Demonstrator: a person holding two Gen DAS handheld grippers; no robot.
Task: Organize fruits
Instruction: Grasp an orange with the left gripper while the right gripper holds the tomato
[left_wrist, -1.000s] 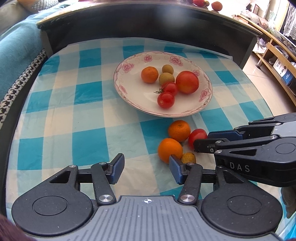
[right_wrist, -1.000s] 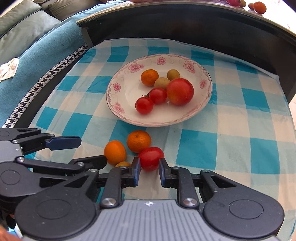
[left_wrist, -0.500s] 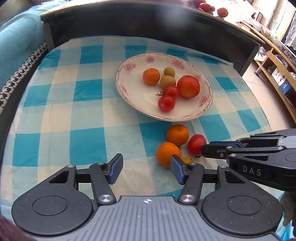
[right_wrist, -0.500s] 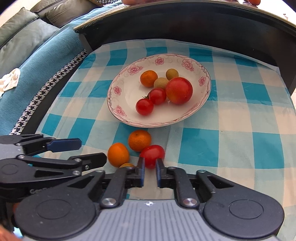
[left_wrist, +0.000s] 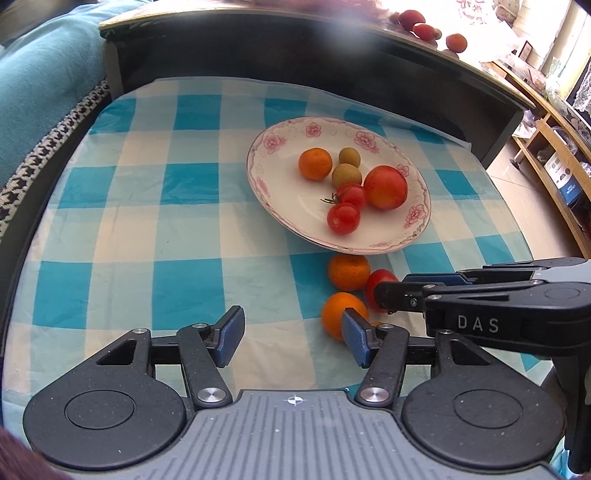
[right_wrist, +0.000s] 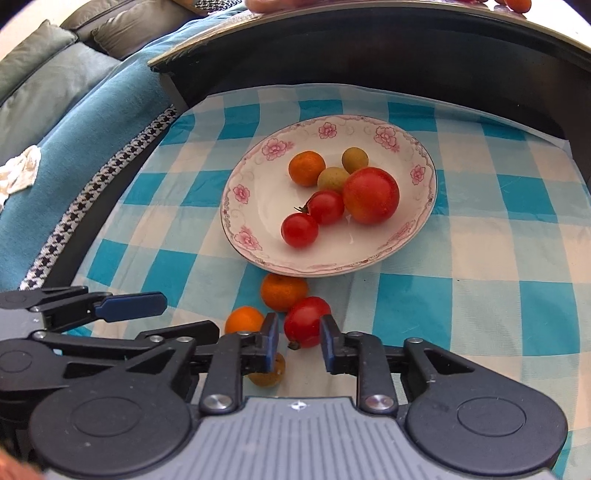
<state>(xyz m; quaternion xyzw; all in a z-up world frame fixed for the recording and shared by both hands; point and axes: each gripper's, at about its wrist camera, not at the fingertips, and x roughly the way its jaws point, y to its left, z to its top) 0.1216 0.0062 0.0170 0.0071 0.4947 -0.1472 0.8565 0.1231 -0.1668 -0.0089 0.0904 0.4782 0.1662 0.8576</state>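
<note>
my right gripper (right_wrist: 297, 341) has just been opening; its blue pads now stand either side of the loose red tomato (right_wrist: 306, 321) on the checked cloth (right_wrist: 461, 258), with a sliver of gap on each side, so it is released, not gripping. that tomato sits at about 6 o'clock from the flowered plate (right_wrist: 424, 206), touching a tangerine (right_wrist: 283, 291) at its 11 o'clock. a second tangerine (right_wrist: 243, 320) lies at the tomato's 9 o'clock, and a small yellowish fruit (right_wrist: 271, 374) is half hidden under my left-hand pad.

my left gripper (left_wrist: 291, 338) has just been easing wider and hangs released with nothing between its pads; its right pad overlaps the nearer tangerine (left_wrist: 338, 314) in view, though i can't tell if they touch. the plate (left_wrist: 266, 184) holds a big tomato (left_wrist: 385, 187), two cherry tomatoes, an orange and two greenish fruits.
</note>
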